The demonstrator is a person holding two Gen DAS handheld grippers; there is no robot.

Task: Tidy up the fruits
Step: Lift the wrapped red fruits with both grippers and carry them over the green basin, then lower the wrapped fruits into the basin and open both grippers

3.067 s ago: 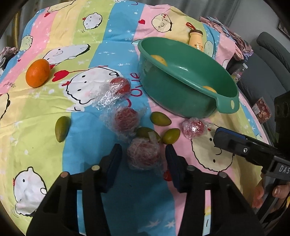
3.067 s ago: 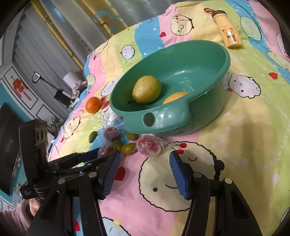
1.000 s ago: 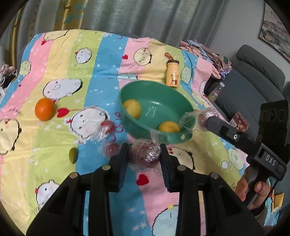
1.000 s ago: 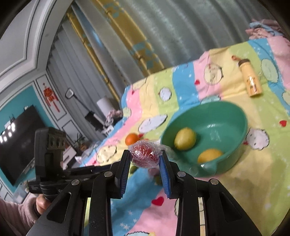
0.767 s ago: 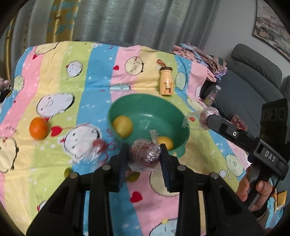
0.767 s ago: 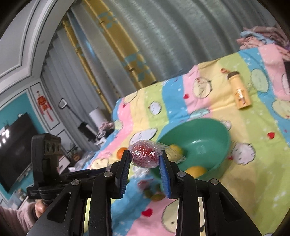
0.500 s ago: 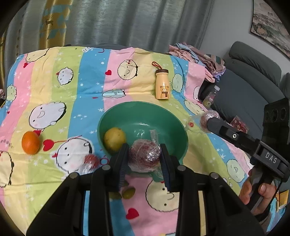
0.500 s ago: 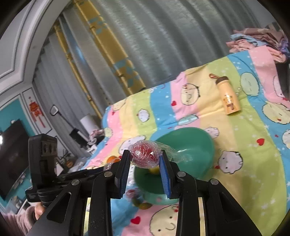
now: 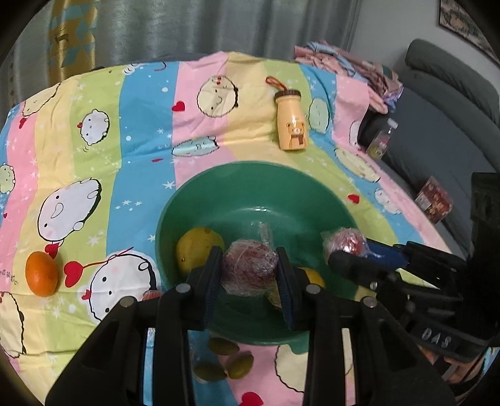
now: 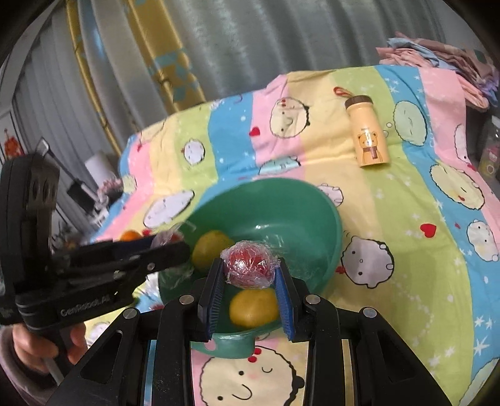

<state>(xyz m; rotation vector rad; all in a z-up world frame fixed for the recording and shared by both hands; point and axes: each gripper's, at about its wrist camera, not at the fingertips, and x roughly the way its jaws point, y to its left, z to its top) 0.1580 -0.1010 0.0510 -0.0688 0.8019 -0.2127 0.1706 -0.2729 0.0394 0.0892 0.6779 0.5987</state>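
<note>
Left wrist view: left gripper (image 9: 250,271) & right gripper (image 10: 250,274) each clamp a plastic-wrapped red fruit, prob. apples, over round green plastic basin (image 9: 218,184).

Both pictures are lit softly and evenly, and no strong light source can be picked out. The striped bedsheet (image 9: 150,103) is shown bright and colourful, with only soft shadows. A faint shine is seen on the inside of the green basin (image 9: 259,187) and small glints on the plastic wrap of the red fruit (image 10: 249,268). Dark, rounded corners are seen in each picture, and straight lines are bent near the edges by the fisheye lens. In the right wrist view, the left gripper (image 10: 170,245) and the hand (image 10: 37,343) under it are smeared by blur. The curtain (image 9: 203,28) behind the bed is dimmer and a little soft.
</note>
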